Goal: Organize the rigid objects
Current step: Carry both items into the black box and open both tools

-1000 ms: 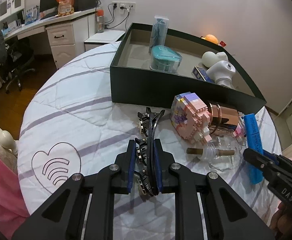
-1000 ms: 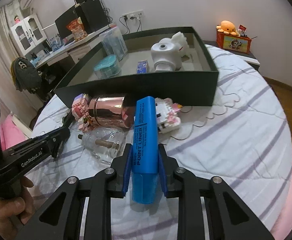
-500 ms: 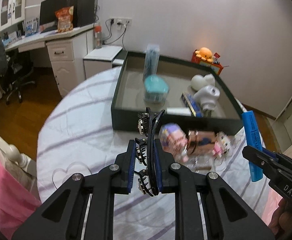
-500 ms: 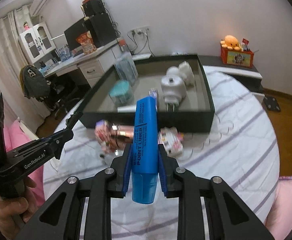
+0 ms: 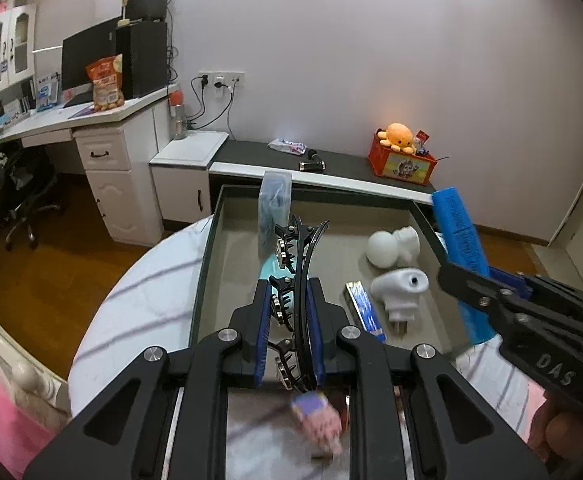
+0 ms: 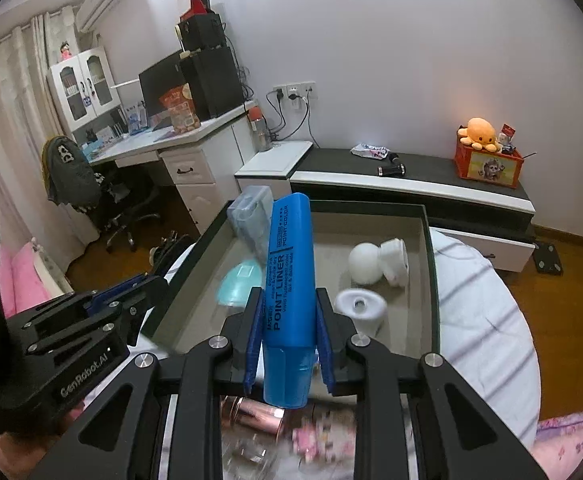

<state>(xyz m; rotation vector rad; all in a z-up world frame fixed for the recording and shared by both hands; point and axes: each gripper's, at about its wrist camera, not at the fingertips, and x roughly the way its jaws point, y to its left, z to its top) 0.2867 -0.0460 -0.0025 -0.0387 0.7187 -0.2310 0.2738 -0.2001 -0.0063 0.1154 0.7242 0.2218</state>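
My left gripper [image 5: 289, 322] pinches black hair clip [image 5: 297, 264]; right gripper [image 6: 289, 338] pinches blue highlighter [image 6: 289, 280]. Items at 6 o'clock blurred, frame-cut.

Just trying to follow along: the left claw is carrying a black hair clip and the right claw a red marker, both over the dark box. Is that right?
Nearly. The marker in the right claw is blue, not red, as the right wrist view shows. The rest holds: the left claw grips a black hair clip, and both are over the dark box.
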